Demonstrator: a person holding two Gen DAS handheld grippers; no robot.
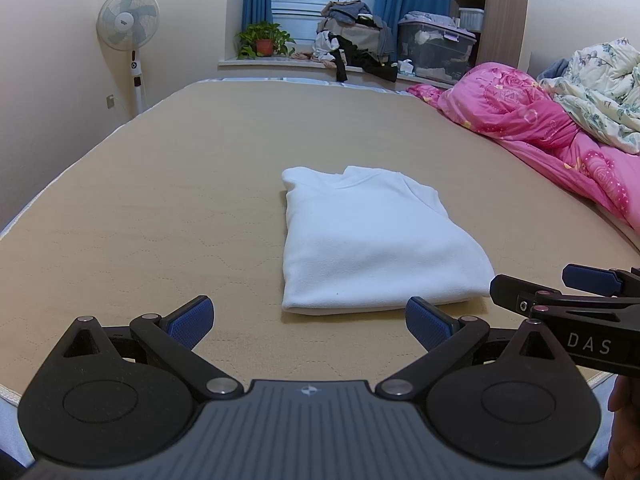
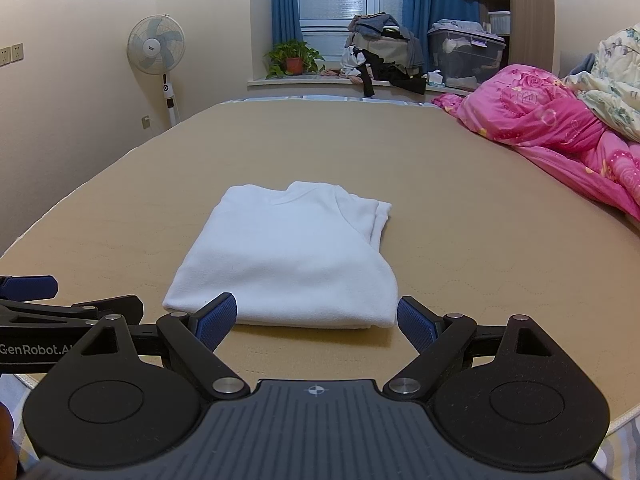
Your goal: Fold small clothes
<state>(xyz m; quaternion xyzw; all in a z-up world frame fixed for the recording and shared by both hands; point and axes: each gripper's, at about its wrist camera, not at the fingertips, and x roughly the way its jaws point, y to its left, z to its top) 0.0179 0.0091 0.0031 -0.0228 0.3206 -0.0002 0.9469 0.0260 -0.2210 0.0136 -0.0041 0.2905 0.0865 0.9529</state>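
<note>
A: We have the folded white fleece garment (image 1: 374, 240) lying flat on the tan quilted mattress cover (image 1: 160, 200), collar at the far end, folded edge nearest us.

B: Our left gripper (image 1: 308, 320) sits just near of it, blue pads spread wide, nothing between them.

A: And our right gripper (image 2: 316, 318) is the same: jaws wide apart, empty, the left pad (image 2: 216, 320) in front of the garment's near edge; we cannot tell whether it touches.

B: To our right lies the crumpled pink floral quilt (image 2: 552, 128). Far left we see the white standing fan (image 2: 156, 46); far off, a green potted plant (image 2: 294, 58) on the sill.
</note>
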